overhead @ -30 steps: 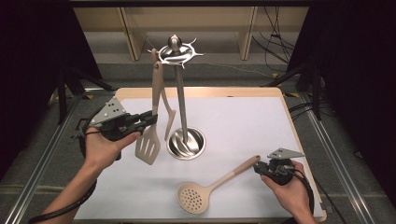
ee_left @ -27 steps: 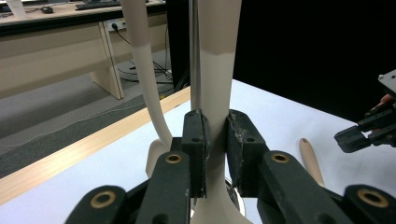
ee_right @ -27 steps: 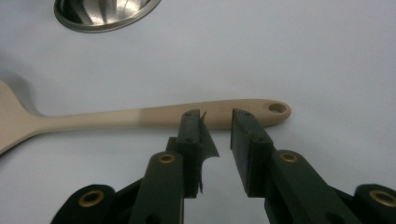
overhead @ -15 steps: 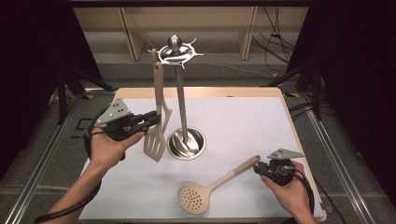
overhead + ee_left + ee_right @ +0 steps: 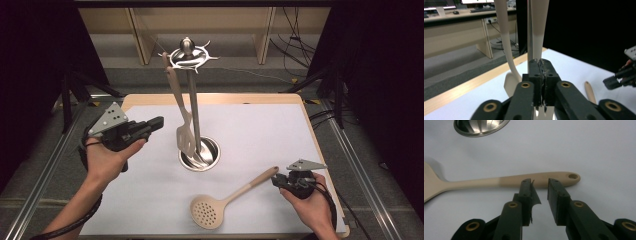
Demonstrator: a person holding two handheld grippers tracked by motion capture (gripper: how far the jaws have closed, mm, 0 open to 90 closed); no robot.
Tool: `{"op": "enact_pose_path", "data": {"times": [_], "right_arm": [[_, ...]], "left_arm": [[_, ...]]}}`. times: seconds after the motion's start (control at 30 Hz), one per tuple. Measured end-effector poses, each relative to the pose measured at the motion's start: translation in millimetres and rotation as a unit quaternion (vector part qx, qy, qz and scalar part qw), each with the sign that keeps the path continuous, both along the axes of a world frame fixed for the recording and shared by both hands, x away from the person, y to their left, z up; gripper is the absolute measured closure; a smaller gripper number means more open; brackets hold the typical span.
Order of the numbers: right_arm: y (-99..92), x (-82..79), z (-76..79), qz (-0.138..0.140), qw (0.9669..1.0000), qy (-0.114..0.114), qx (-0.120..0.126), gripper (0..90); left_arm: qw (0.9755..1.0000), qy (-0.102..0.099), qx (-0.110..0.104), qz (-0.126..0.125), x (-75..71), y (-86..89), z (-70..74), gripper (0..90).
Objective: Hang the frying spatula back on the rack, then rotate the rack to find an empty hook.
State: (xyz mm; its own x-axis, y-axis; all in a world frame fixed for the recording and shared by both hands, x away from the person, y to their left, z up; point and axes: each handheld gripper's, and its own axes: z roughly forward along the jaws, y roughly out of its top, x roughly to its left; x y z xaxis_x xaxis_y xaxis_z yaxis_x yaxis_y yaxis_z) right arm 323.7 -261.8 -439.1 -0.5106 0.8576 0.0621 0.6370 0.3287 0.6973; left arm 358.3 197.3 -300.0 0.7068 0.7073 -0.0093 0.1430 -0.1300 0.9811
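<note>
A steel utensil stand (image 5: 193, 100) rises from its round base (image 5: 212, 150) at mid-table. A cream slotted turner (image 5: 184, 132) hangs from its top ring. In the left gripper view two cream handles (image 5: 504, 37) hang beside the pole (image 5: 530, 30). My left gripper (image 5: 159, 121) is left of the turner and apart from it; its jaws have just been closing and are shut (image 5: 540, 62) with nothing between them. A cream skimmer (image 5: 235, 197) lies flat at the front. My right gripper (image 5: 276, 181) is open at its handle end (image 5: 564, 177), fingertips (image 5: 540, 182) just short of it.
White paper covers the table (image 5: 280, 130), which has a wooden rim. The stand's shiny base (image 5: 479, 126) is beyond the skimmer in the right gripper view. Dark drapes hang on both sides, and desks with cables stand behind the table.
The left gripper let go of the turner, drew back to the left and shut. The turner swung in to hang by the pole. The right gripper and skimmer stayed put.
</note>
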Motion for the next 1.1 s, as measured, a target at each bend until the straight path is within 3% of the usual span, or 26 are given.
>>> {"op": "enact_pose_path", "data": {"times": [0.07, 0.1, 0.17, 0.23, 0.27, 0.3, 0.43, 0.53, 0.57, 0.6, 0.63, 0.7, 0.73, 0.77, 0.9, 0.93, 0.97, 1.03, 1.07, 1.1], "right_arm": [[0.0, -0.9, 0.5, -0.005, 0.9999, 0.010, 0.003, 74.3], [-1.6, 0.7, -0.6, 0.004, 1.0000, -0.004, -0.003, 74.5], [-1.6, -0.1, -0.2, 0.000, 1.0000, 0.001, 0.000, 74.6], [-2.4, 2.3, -2.1, 0.016, 0.9998, -0.013, 0.003, 74.8], [0.2, -0.9, -0.1, -0.004, 0.9999, 0.009, 0.011, 74.9], [-0.2, -0.8, 0.8, -0.006, 1.0000, 0.006, 0.000, 74.9], [1.6, -1.4, 1.8, 0.000, 1.0000, 0.000, 0.002, 75.1], [4.4, -3.2, 3.5, -0.006, 0.9999, 0.011, 0.006, 75.3], [3.7, -1.2, 2.5, 0.007, 1.0000, -0.003, 0.003, 75.3], [5.3, -3.6, 3.2, -0.006, 0.9999, 0.008, 0.006, 75.3], [3.7, -2.2, 1.7, 0.005, 1.0000, -0.005, -0.003, 75.4], [3.5, -1.2, 0.8, 0.005, 1.0000, -0.005, 0.000, 75.5], [3.3, -1.0, 0.7, 0.004, 1.0000, -0.005, 0.003, 75.5], [4.4, -3.0, 2.2, -0.008, 0.9998, 0.015, 0.007, 75.5], [1.2, 0.7, 0.6, 0.004, 1.0000, 0.000, 0.004, 75.6], [1.6, -0.6, 1.1, -0.003, 0.9999, 0.012, 0.001, 75.6], [1.7, 1.1, 0.3, 0.003, 1.0000, -0.004, 0.001, 75.6], [4.1, 0.0, 1.8, -0.003, 1.0000, 0.006, 0.005, 75.6], [3.9, 1.5, 2.1, 0.005, 1.0000, 0.001, 0.001, 75.7], [5.5, -0.8, 2.9, -0.005, 0.9999, 0.013, 0.004, 75.7]], "left_arm": [[1.0000, -0.005, -0.005, 0.001, -2.5, 0.0, 5.7, 89.3], [0.9999, -0.008, -0.010, 0.001, -3.7, -0.5, 7.9, 89.4], [0.9996, -0.017, -0.021, 0.008, -5.9, -0.8, 12.0, 89.4], [0.9991, -0.027, -0.030, 0.013, -7.0, -0.2, 16.0, 89.5], [0.9989, -0.032, -0.033, 0.013, -7.4, 0.3, 18.7, 89.5], [0.9987, -0.032, -0.038, 0.012, -7.8, 0.5, 20.3, 89.5], [0.9979, -0.039, -0.050, 0.012, -8.7, 0.9, 30.1, 89.5], [0.9975, -0.042, -0.056, 0.009, -9.1, -1.0, 37.4, 89.5], [0.9973, -0.043, -0.059, 0.009, -9.0, -1.9, 39.5, 89.5], [0.9971, -0.045, -0.061, 0.008, -9.0, -2.9, 41.8, 89.5], [0.9969, -0.046, -0.063, 0.007, -9.1, -4.2, 44.0, 89.5], [0.9965, -0.048, -0.068, 0.004, -9.1, -7.1, 48.7, 89.5], [0.9963, -0.051, -0.069, 0.003, -9.0, -8.4, 51.4, 89.5], [0.9961, -0.054, -0.069, 0.002, -9.3, -10.0, 54.2, 89.5], [0.9958, -0.060, -0.069, -0.008, -9.9, -17.1, 64.8, 89.5], [0.9960, -0.060, -0.066, -0.011, -9.4, -19.6, 67.7, 89.5], [0.9959, -0.061, -0.065, -0.013, -8.9, -21.1, 69.3, 89.5], [0.9959, -0.064, -0.062, -0.014, -7.1, -24.2, 74.3, 89.5], [0.9958, -0.065, -0.063, -0.015, -5.1, -26.2, 77.4, 89.5], [0.9956, -0.066, -0.064, -0.014, -3.8, -27.5, 79.1, 89.5]]}}
